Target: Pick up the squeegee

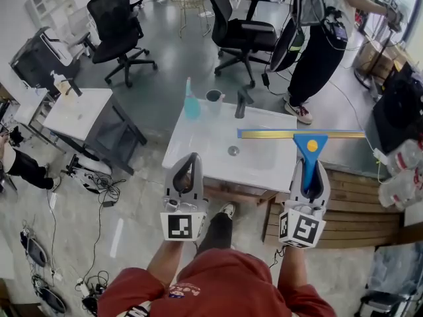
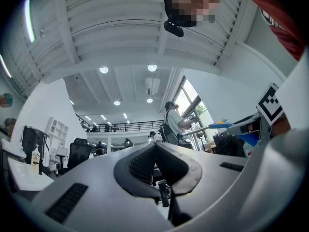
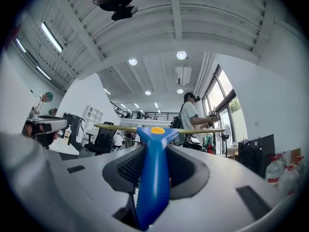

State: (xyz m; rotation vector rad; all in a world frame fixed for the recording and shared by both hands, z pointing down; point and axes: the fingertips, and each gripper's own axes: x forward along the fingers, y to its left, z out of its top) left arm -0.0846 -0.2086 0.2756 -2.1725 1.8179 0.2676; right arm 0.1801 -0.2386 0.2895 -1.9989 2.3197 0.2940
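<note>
The squeegee (image 1: 309, 149) has a blue handle with a yellow dot and a long brass-coloured blade across its top. My right gripper (image 1: 308, 169) is shut on the handle and holds it up in the air above the near right corner of the white table (image 1: 258, 164). In the right gripper view the blue squeegee handle (image 3: 153, 173) runs up between the pads, with the blade level beyond the tips of my right gripper (image 3: 154, 146). My left gripper (image 1: 192, 158) hangs at the table's near left corner, shut and holding nothing. In the left gripper view the tips of my left gripper (image 2: 155, 146) meet.
On the table's far edge stand a blue spray bottle (image 1: 192, 103), a cup (image 1: 213, 98) and a dark upright object (image 1: 242, 103). Office chairs (image 1: 117, 20) and a standing person (image 1: 318, 51) are beyond. A wooden pallet (image 1: 344, 210) and water bottles (image 1: 404, 170) lie right; a small table (image 1: 74, 111) stands left.
</note>
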